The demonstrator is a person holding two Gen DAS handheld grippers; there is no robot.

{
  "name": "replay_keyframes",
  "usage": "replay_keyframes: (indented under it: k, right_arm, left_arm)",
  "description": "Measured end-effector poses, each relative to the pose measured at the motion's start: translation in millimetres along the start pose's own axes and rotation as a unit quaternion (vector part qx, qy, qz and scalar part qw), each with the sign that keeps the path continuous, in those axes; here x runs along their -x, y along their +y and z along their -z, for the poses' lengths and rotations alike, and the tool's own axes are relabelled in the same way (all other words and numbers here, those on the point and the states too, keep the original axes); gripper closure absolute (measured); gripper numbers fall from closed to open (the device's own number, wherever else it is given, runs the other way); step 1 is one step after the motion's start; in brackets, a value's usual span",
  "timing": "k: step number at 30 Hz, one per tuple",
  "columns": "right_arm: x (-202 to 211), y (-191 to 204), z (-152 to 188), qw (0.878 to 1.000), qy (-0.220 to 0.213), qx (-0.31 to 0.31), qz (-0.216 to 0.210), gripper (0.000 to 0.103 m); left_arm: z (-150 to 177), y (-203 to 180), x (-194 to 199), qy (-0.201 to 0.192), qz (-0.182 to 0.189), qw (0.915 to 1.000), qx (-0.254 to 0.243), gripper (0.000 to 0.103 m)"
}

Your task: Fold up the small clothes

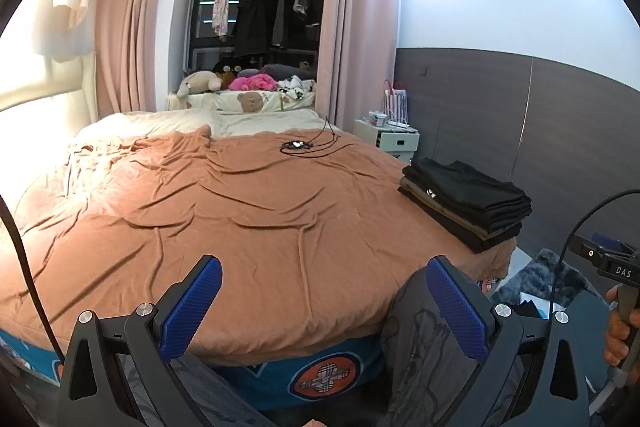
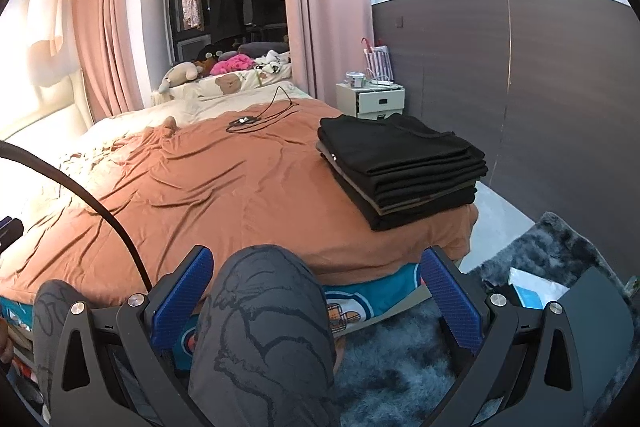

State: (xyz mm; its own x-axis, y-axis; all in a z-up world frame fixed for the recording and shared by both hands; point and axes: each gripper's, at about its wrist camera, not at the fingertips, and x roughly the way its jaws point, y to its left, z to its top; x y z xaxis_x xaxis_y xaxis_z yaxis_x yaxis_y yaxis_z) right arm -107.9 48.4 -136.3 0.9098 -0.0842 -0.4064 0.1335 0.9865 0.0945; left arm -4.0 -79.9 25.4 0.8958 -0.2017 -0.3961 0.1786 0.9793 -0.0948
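A stack of folded dark clothes (image 1: 466,201) lies on the right edge of the bed, on the brown sheet (image 1: 224,219); it also shows in the right wrist view (image 2: 404,165). My left gripper (image 1: 324,303) is open and empty, held over the bed's front edge. My right gripper (image 2: 316,295) is open and empty, held lower, in front of the bed; its body shows at the right of the left wrist view (image 1: 612,267). The person's knee in grey printed trousers (image 2: 268,327) sits between the right gripper's fingers (image 2: 184,295).
A black cable with a small device (image 1: 304,145) lies on the far part of the brown sheet. Plush toys (image 1: 240,81) sit at the bed's head. A white nightstand (image 2: 372,101) stands by the dark wall. A grey shaggy rug (image 2: 540,255) with papers lies at the right.
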Motion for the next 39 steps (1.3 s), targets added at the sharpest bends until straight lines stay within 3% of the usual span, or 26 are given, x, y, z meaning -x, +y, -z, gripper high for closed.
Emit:
replay_keyframes:
  k: [39]
  right_arm:
    - [-4.6, -6.3, 1.1, 1.000, 0.002, 0.012, 0.003, 0.000]
  left_arm:
    - [10.5, -7.5, -0.5, 0.003, 0.001, 1.0000, 0.002, 0.000]
